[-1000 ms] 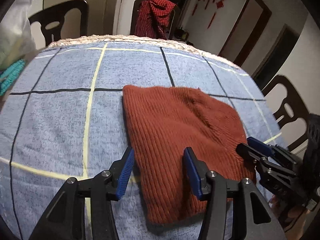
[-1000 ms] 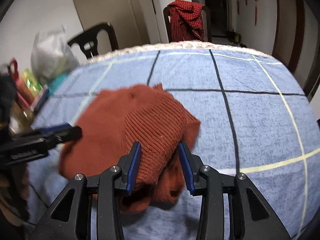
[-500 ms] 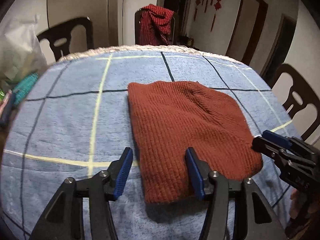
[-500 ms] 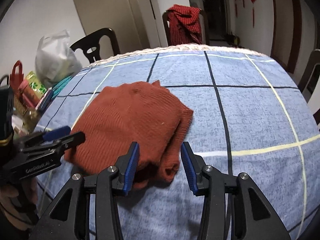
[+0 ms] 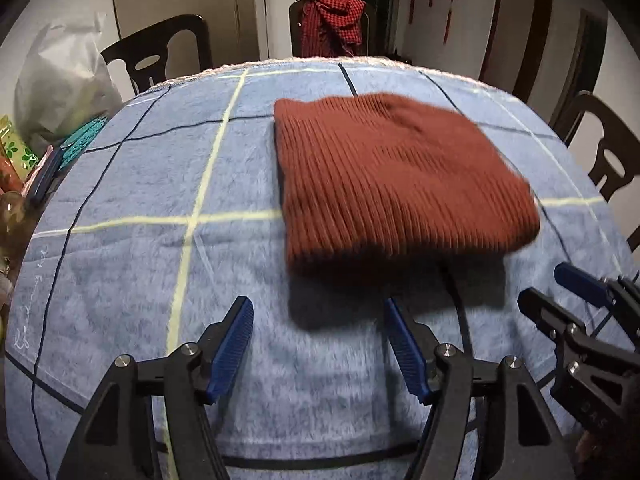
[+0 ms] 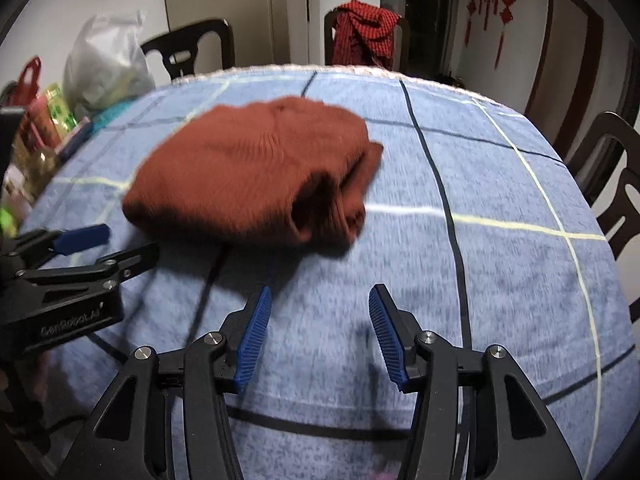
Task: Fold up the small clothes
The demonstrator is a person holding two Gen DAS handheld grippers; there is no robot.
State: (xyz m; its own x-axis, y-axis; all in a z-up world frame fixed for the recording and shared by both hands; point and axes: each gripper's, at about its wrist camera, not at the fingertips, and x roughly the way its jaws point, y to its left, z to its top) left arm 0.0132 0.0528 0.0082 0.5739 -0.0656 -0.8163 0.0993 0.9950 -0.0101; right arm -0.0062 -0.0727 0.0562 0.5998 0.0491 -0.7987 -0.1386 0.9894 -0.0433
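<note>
Rust-red knitted wool was seen in the middle of the table: a small sweater [image 5: 396,184], folded into a rough rectangle, was laid flat on the blue tablecloth [image 5: 140,264] with its yellow and dark lines. In the right wrist view the same sweater [image 6: 256,176] was shown with its layered edges turned to the right side. The left gripper [image 5: 318,344] was held just in front of the near edge of the sweater and apart from it; its jaws had just been opening, and only bare cloth was seen between the blue pads. The right gripper [image 6: 316,332] was held in the same way over the tablecloth, near the sweater but not touching it; its jaws had also just been opening, with nothing between them. Each gripper was seen at the edge of the other view. At the left border of the table a white plastic bag [image 5: 60,80] and some packets were placed. Dark chairs [image 5: 160,52] were set around the table, and a red checked cloth [image 5: 332,20] was hung over the far one.
</note>
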